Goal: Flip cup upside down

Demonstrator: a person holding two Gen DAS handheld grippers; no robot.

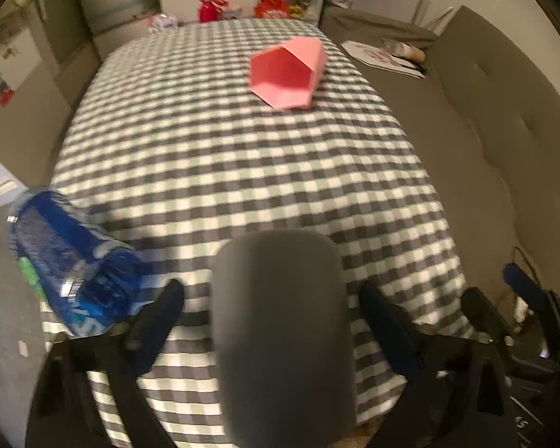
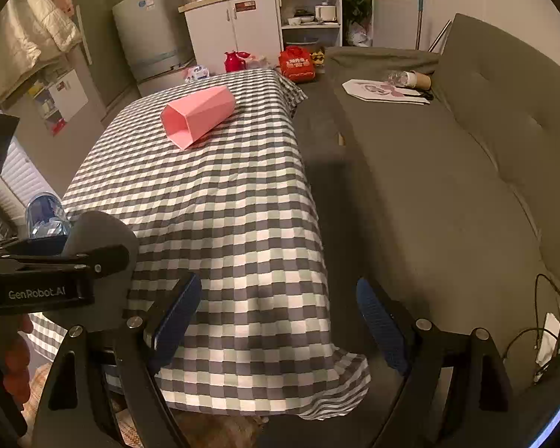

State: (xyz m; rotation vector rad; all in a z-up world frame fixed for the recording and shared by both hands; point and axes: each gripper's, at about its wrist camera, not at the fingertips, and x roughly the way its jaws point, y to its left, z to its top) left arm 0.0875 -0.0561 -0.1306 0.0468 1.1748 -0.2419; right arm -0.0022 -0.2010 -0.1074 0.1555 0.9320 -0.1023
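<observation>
A pink faceted cup lies on its side on the far part of the checkered tablecloth, its open mouth turned toward me. It also shows in the right wrist view. My left gripper is open and empty at the near table edge, far from the cup. My right gripper is open and empty, over the cloth's near right corner. The left gripper's black body shows at the left of the right wrist view.
A grey chair back stands against the near table edge. A blue water bottle sits at the near left corner. A grey sofa runs along the right side, with papers on it. Cabinets and red bags stand beyond the table.
</observation>
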